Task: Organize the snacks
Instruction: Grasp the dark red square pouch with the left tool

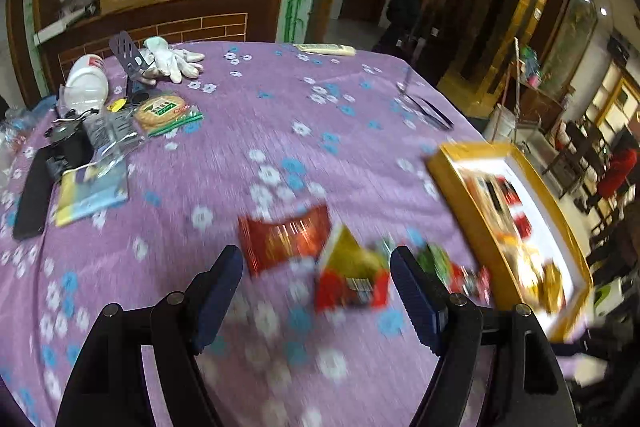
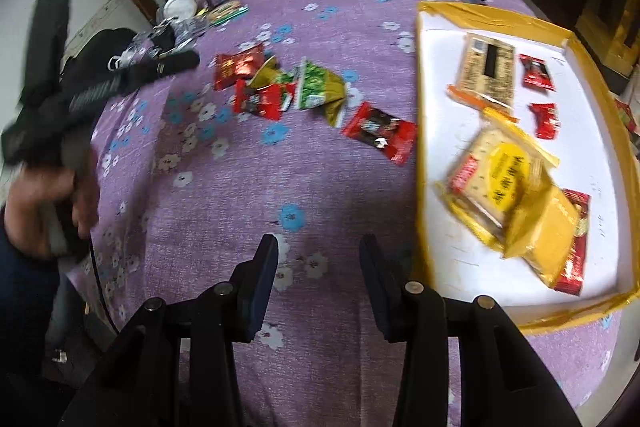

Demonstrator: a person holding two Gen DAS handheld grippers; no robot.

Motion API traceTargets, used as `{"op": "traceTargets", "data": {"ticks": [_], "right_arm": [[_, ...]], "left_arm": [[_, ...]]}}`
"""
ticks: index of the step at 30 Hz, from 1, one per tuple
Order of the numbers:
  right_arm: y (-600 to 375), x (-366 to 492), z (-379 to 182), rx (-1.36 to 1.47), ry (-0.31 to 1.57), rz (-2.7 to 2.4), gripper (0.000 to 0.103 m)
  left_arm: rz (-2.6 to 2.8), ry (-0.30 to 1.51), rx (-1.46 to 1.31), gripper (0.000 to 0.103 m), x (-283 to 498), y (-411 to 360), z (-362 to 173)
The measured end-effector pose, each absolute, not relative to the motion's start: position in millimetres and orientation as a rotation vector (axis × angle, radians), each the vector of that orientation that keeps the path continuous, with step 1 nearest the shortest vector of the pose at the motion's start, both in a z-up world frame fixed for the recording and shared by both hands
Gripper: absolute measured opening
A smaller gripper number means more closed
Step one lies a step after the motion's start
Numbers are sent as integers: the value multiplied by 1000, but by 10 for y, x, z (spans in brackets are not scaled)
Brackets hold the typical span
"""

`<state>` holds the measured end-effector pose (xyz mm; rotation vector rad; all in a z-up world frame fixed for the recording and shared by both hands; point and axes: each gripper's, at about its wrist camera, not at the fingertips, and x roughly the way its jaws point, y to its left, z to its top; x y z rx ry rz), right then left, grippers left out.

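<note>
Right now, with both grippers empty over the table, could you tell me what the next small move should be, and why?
Probably lower the left gripper onto the red and yellow packet lying between its open fingers and close. Several snacks remain loose on the cloth beside the yellow box, which already holds others.

Both fisheye views bend straight edges outward and fall to black in the corners. In the left wrist view, motion blur smears the snack packets (image 1: pixel 316 259) and the yellow tray (image 1: pixel 460 203), while the far desk (image 1: pixel 280 99) stays fairly sharp; warm lamps glow in the dim room behind. The right wrist view is evenly lit, with the tray's white floor (image 2: pixel 448 131) brightest and the person's hand (image 2: pixel 48 203) at the left edge blurred.
</note>
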<state>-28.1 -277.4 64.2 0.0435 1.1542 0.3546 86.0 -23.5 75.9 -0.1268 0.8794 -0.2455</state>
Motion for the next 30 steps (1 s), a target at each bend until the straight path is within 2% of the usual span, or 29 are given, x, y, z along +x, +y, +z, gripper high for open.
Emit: {"op": "traceTargets", "data": {"ticks": [3, 7, 11, 16, 21, 30], "right_arm": [[-2918, -323, 651, 61, 1148, 311, 41], [-3086, -387, 649, 84, 1145, 252, 41], [-3249, -425, 645, 112, 1145, 205, 41], [-3342, -426, 641, 128, 1140, 183, 41], [-3322, -364, 608, 133, 1150, 203, 41], [-3118, -310, 619, 81, 1145, 266, 41]], "left_arm": [[-279, 916, -188, 75, 1263, -193, 599], [-281, 975, -251, 61, 1582, -175, 386], [-277, 1037, -272, 60, 1615, -186, 225], [-316, 1104, -321, 59, 1244, -196, 78], [-339, 1087, -336, 59, 866, -252, 78], [-270, 1065, -190, 57, 950, -400, 86]]}}
